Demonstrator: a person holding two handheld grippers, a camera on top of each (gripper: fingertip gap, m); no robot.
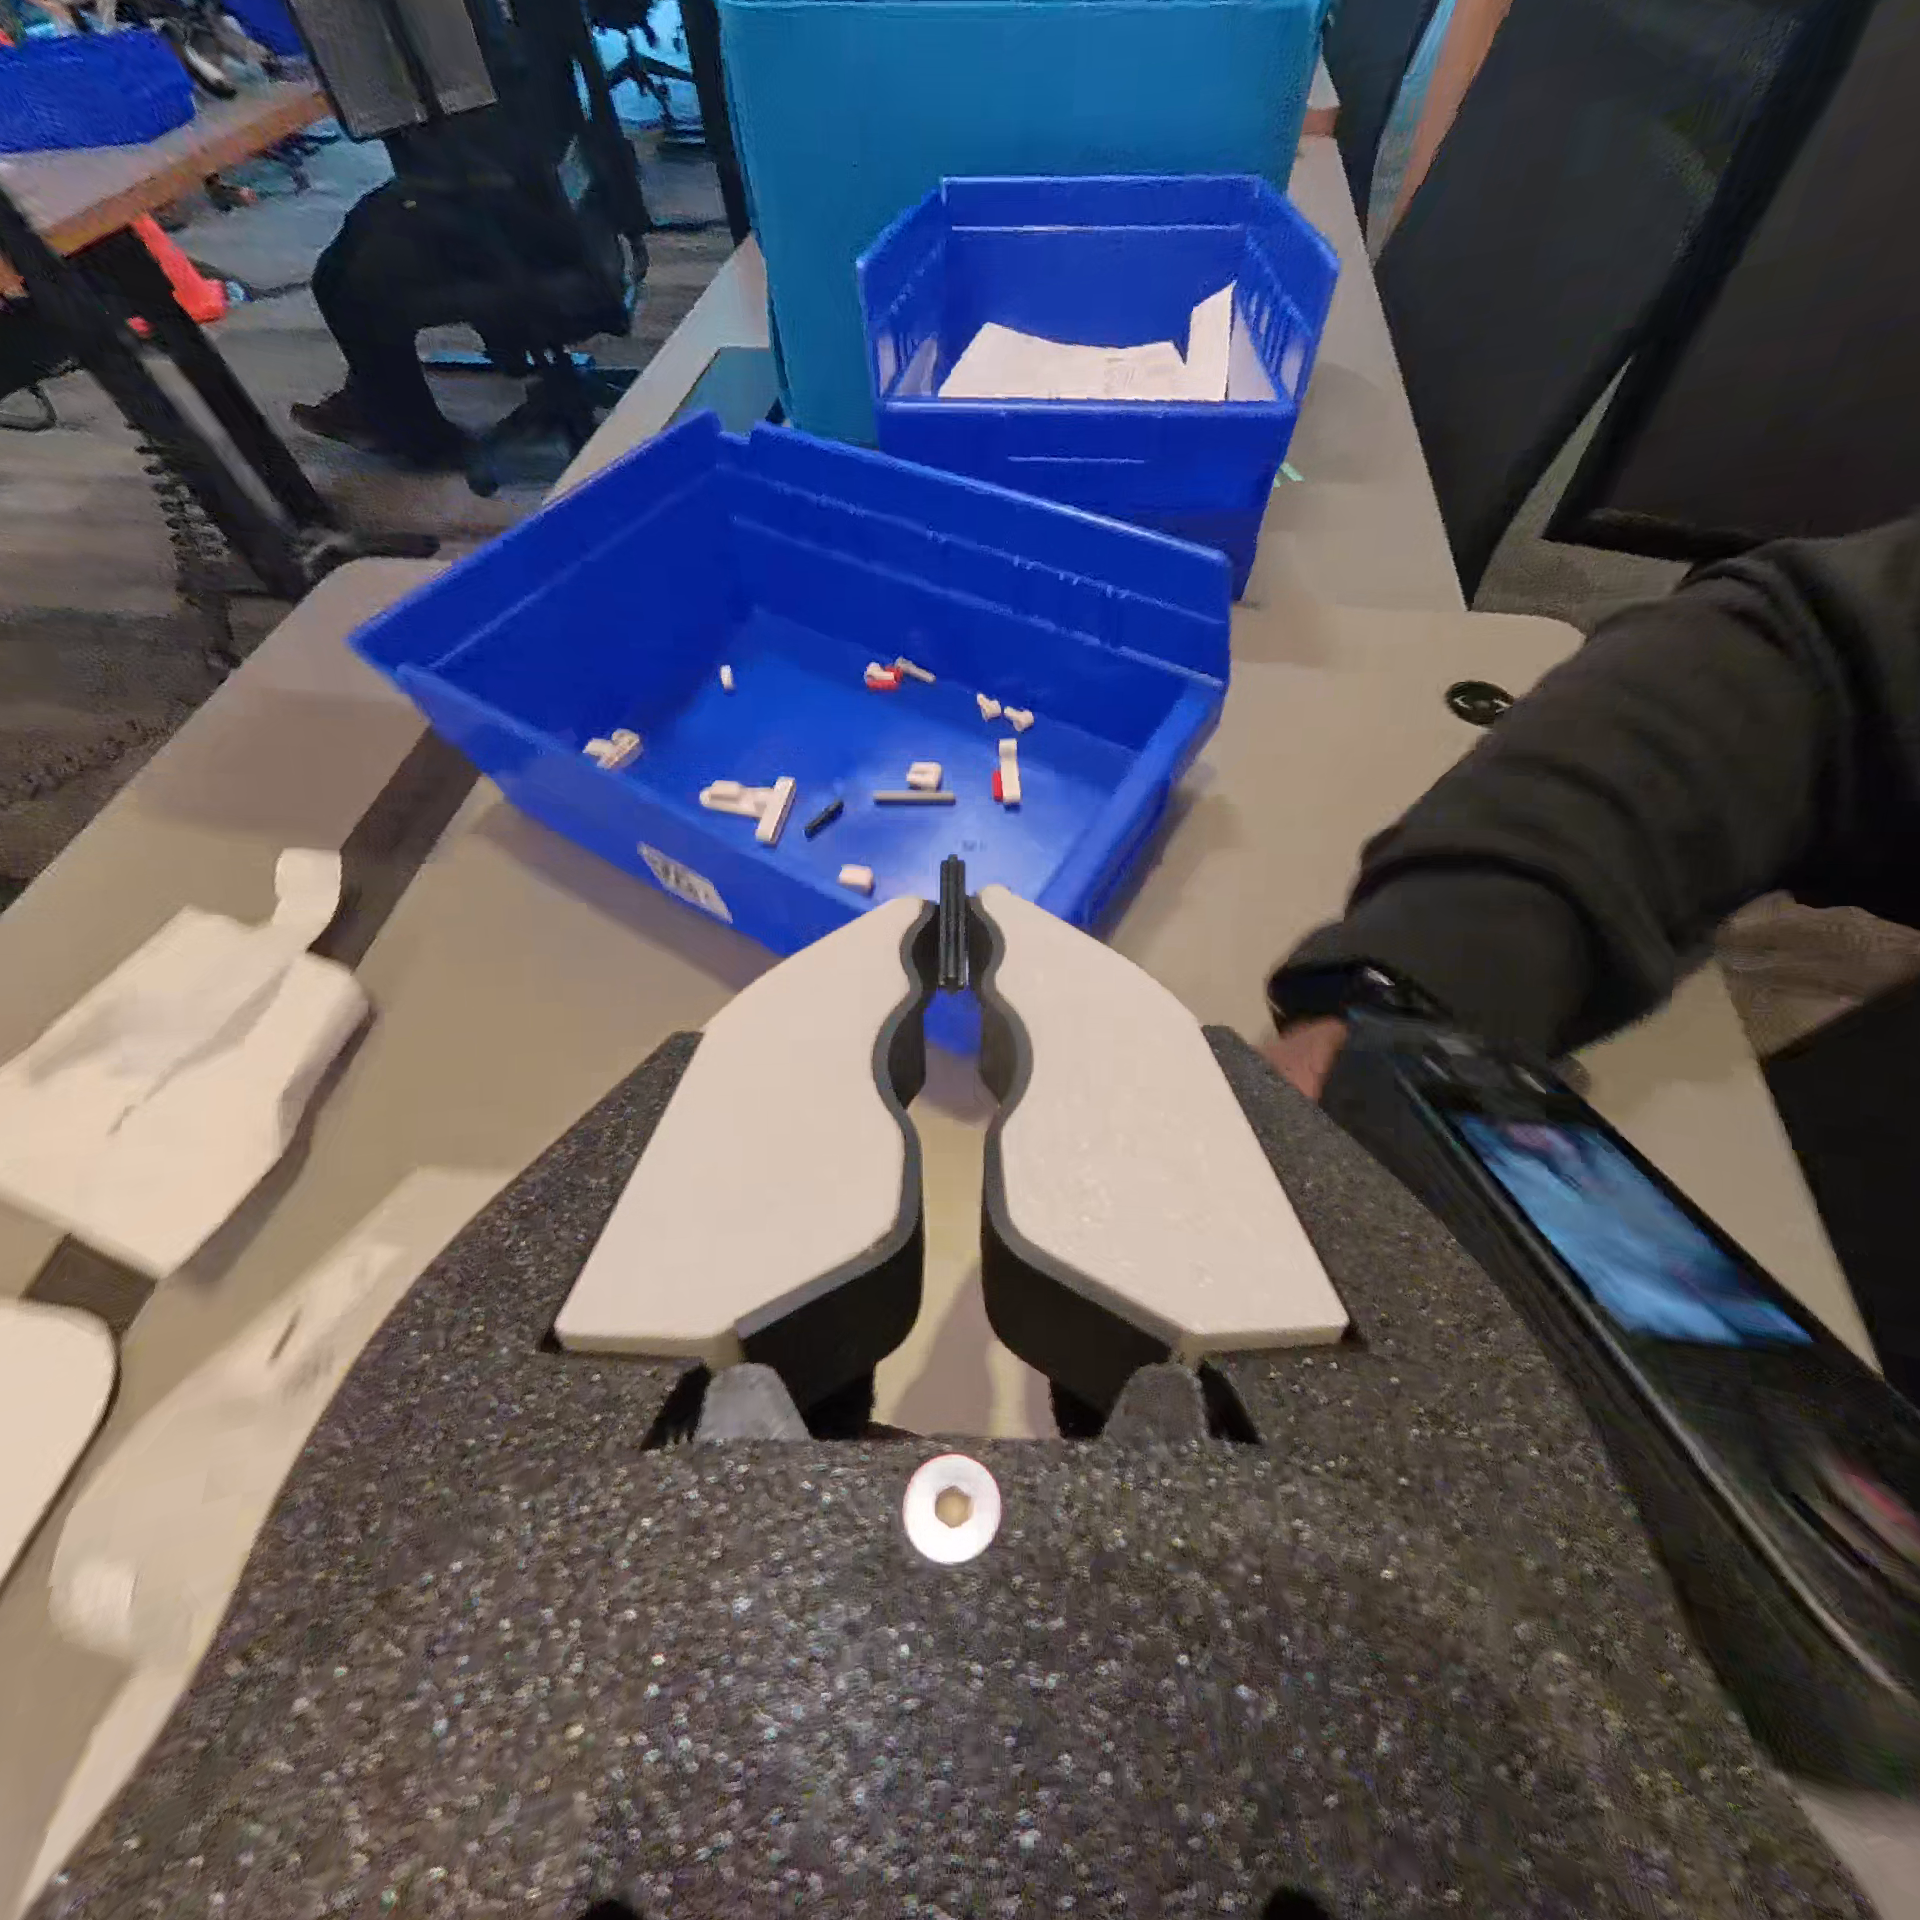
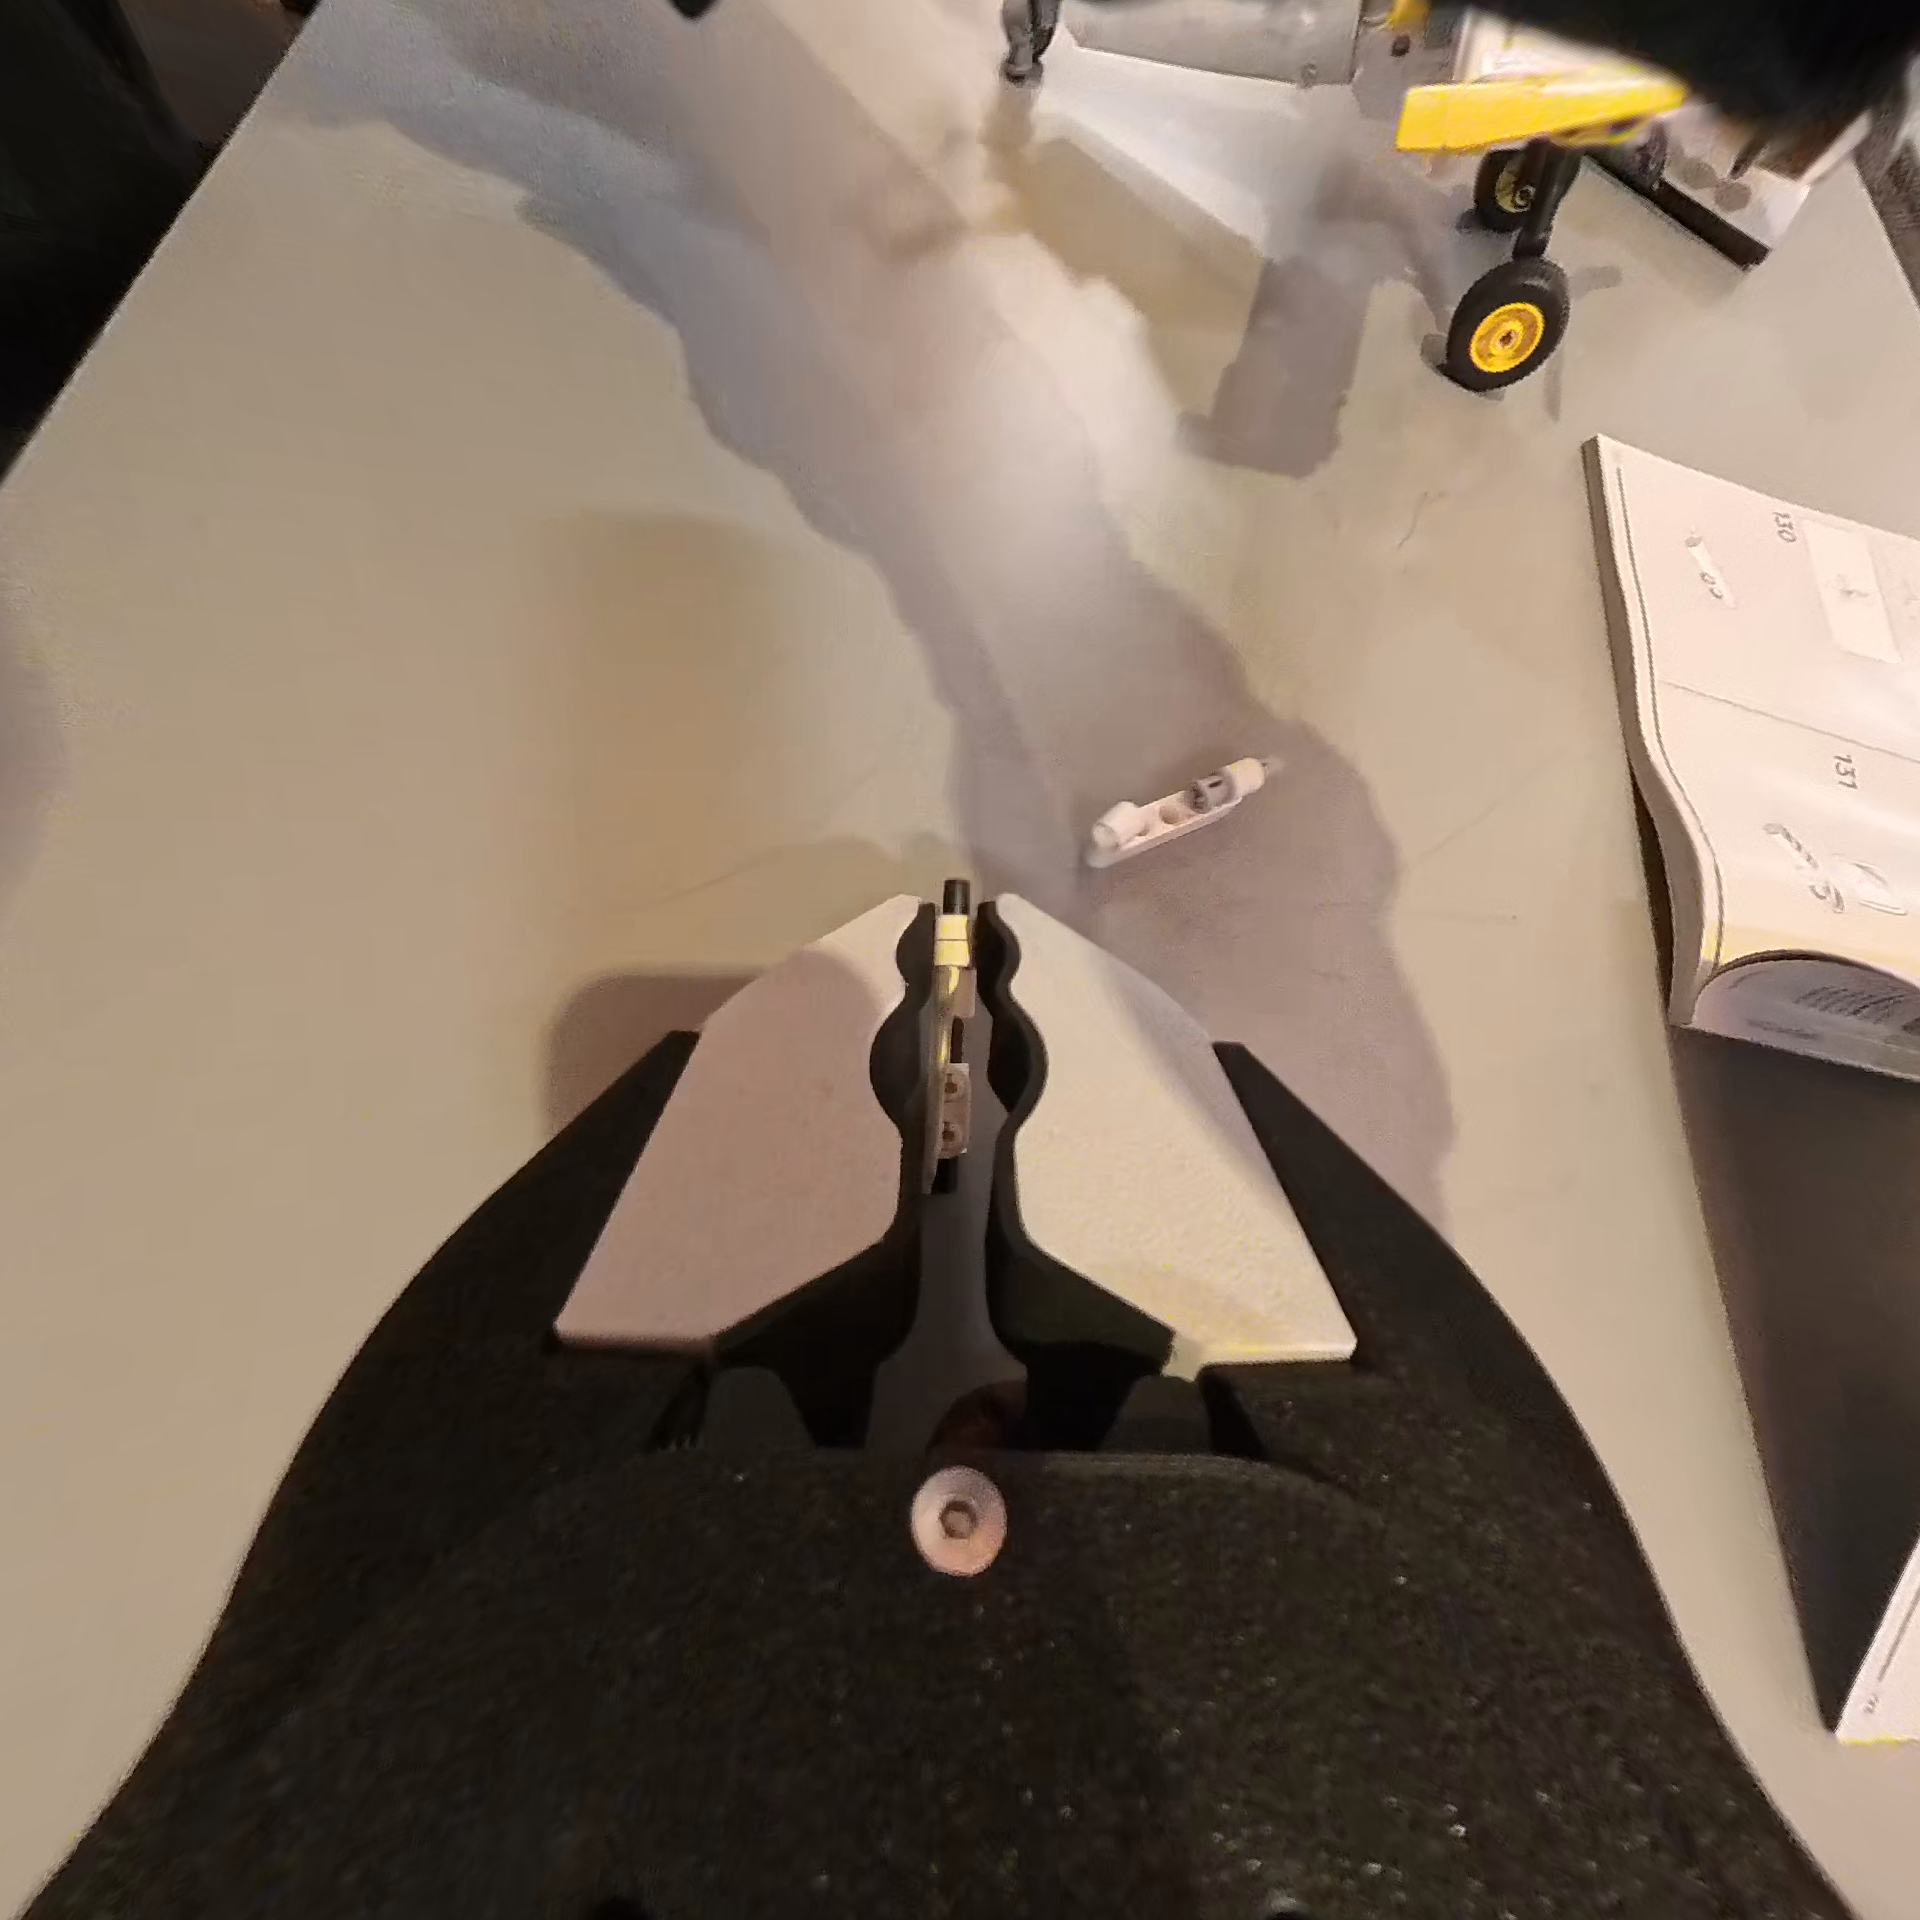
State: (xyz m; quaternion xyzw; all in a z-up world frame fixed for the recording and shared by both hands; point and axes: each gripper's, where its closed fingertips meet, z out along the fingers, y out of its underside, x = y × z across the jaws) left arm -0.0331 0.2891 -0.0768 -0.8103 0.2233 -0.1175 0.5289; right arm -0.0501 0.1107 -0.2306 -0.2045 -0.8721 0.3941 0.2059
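Your left gripper (image 1: 953,914) is clamped on a thin black pin (image 1: 952,925), held upright between the fingertips with its top poking out above them. It hangs over the near wall of a blue bin (image 1: 582,665) that lies just ahead on the grey table (image 1: 499,966). On the bin's floor are scattered small white pieces (image 1: 750,800), a few with red bits (image 1: 883,677), another black pin (image 1: 823,818) and a grey rod (image 1: 913,798). Behind it stands a second blue bin (image 1: 1081,457) with white paper (image 1: 1101,358) inside, and behind that a tall teal container (image 1: 997,125). To the left lie blurred white bags (image 1: 177,1049). On the right, a dark sleeve (image 1: 1662,769) reaches in, carrying the other handheld device with its lit screen (image 1: 1621,1236).

Your right gripper (image 2: 958,920) is closed on a slim white and pale yellow assembly (image 2: 953,951), a black tip sticking out past the fingertips and the rest running back between the fingers. It hovers above the pale table (image 2: 364,623). Just ahead and to the right lies a small white piece with a grey pin (image 2: 1179,810). Farther off stands a yellow and grey model on black wheels with yellow hubs (image 2: 1507,338), and an open booklet (image 2: 1787,727) rests at the right edge.
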